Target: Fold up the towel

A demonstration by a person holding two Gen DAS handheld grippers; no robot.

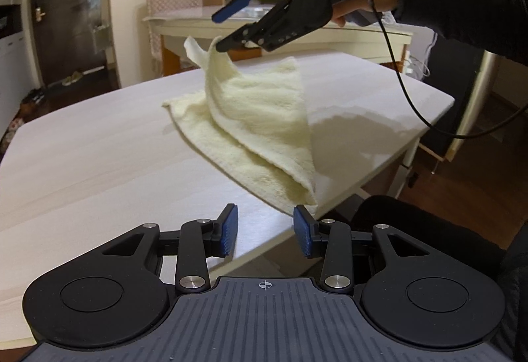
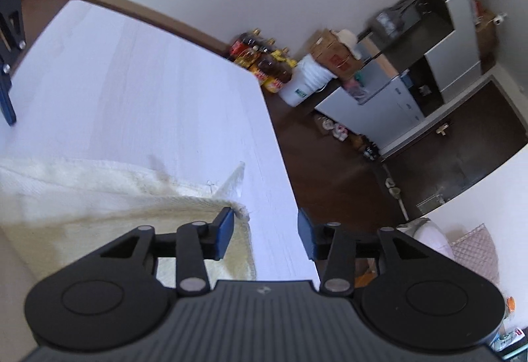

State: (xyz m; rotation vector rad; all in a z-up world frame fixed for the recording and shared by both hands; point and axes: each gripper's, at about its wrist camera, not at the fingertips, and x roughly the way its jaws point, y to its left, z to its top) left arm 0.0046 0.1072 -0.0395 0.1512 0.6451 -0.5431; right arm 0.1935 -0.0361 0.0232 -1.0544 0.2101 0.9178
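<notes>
A cream towel (image 1: 257, 117) lies on the white table (image 1: 99, 147), partly folded over itself. One corner stands up in the air against the lower fingertip of my right gripper (image 1: 227, 26), which hovers above the towel with its jaws apart and nothing between them. The towel's near corner reaches the table edge just beyond my left gripper (image 1: 265, 230), which is open and holds nothing. In the right wrist view my right gripper (image 2: 265, 233) is open over the table edge. The towel (image 2: 99, 197) lies at lower left, a corner beside the left finger.
A black cable (image 1: 406, 97) hangs from the right gripper, which a hand in a dark sleeve (image 1: 462, 5) holds. Behind stands a second table (image 1: 204, 25) with boxes. On the dark floor are bottles (image 2: 264, 61), a white bucket (image 2: 303, 81) and cardboard boxes (image 2: 333, 54).
</notes>
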